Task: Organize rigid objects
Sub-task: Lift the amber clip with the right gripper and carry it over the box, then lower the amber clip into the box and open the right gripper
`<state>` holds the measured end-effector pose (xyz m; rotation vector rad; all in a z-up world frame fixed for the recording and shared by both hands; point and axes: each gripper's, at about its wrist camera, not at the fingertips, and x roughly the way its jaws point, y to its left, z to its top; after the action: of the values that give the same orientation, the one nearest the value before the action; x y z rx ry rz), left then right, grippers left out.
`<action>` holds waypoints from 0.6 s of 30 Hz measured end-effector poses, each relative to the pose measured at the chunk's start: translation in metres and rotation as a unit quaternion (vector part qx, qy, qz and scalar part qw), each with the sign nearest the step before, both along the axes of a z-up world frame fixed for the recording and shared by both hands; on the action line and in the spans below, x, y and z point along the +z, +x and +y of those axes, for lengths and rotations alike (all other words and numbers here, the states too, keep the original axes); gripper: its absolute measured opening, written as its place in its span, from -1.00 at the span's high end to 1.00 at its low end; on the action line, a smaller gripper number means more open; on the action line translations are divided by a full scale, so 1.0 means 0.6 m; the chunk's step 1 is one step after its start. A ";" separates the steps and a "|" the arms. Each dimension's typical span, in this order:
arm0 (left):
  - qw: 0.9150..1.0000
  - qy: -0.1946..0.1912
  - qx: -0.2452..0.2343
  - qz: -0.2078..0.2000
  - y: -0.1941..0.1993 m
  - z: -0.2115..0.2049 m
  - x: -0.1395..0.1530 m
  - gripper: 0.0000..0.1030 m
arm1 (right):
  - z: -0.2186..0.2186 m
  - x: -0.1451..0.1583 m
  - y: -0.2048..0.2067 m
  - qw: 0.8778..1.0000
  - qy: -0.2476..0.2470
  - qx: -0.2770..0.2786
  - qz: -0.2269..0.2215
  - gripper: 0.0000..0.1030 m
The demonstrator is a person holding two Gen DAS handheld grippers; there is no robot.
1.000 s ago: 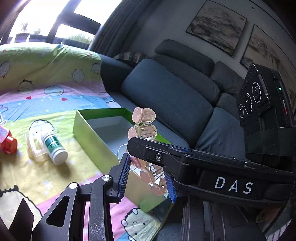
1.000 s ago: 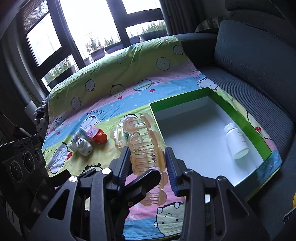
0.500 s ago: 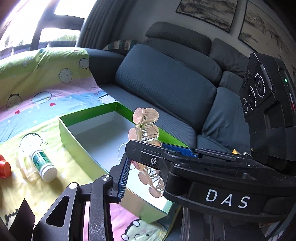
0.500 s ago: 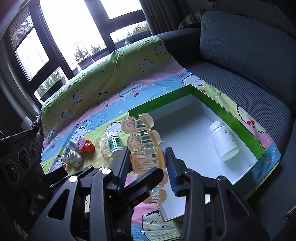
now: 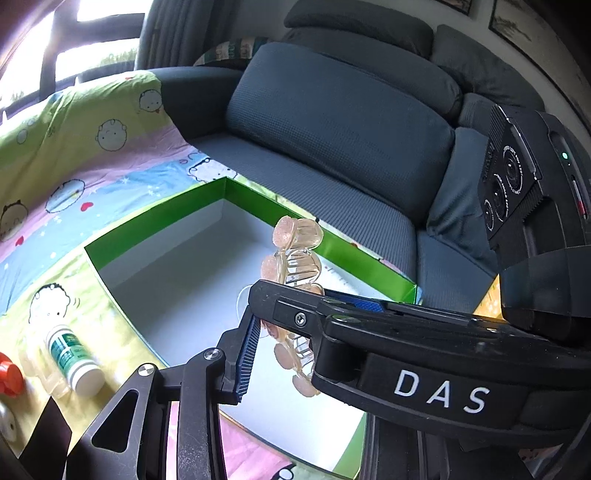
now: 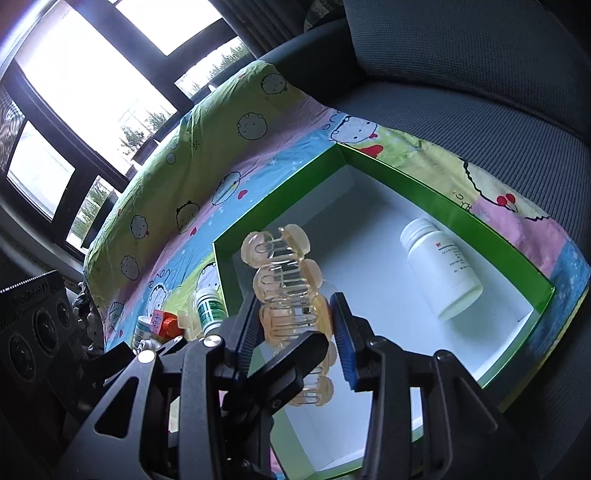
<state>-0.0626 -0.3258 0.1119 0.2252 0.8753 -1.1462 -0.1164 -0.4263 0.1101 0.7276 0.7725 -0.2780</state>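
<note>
Right wrist view shows both the left gripper [image 6: 280, 365] and the right gripper [image 6: 295, 325] with fingers clenched on a translucent hair claw [image 6: 288, 291], held above the green box [image 6: 443, 199] on the sofa.

You have a dark grey sofa [image 5: 343, 122] as your landmark, and a cartoon-print blanket [image 5: 92, 147] in green, pink and blue bands is spread over its seat and up over its far armrest. Behind that armrest stand tall windows [image 6: 96, 85] with dark frames, bright with daylight and trees outside. On the wall above the sofa's backrest hang framed pictures [image 5: 517, 22], and a striped cushion [image 5: 236, 50] peeks from behind the backrest's window-side end.
</note>
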 end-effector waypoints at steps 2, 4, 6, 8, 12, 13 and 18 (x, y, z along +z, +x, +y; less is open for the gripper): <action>1.000 0.010 -0.004 0.002 0.001 -0.006 -0.005 0.30 | -0.004 -0.005 0.001 1.000 0.006 -0.002 0.003 0.23; 1.000 0.020 -0.009 0.004 0.003 -0.013 -0.009 0.30 | -0.011 -0.011 0.001 1.000 0.015 -0.006 0.005 0.23; 0.999 0.031 -0.011 0.010 0.003 -0.017 -0.013 0.30 | -0.014 -0.017 0.003 1.000 0.021 -0.008 0.012 0.23; 0.999 0.041 -0.012 0.016 0.007 -0.021 -0.018 0.30 | -0.019 -0.025 0.006 0.999 0.029 -0.009 0.017 0.23; 0.997 0.065 -0.015 0.026 0.013 -0.032 -0.028 0.30 | -0.024 -0.040 0.016 0.999 0.041 -0.013 0.032 0.22; 0.997 0.070 -0.016 0.031 0.015 -0.033 -0.032 0.30 | -0.024 -0.043 0.018 0.998 0.041 -0.015 0.038 0.21; 0.995 0.088 -0.014 0.045 0.020 -0.036 -0.044 0.30 | -0.032 -0.060 0.025 0.997 0.058 -0.017 0.055 0.21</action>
<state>-0.0505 -0.3477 0.0853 0.3330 1.0588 -1.1113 -0.1015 -0.4455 0.0739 0.8409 0.8868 -0.3068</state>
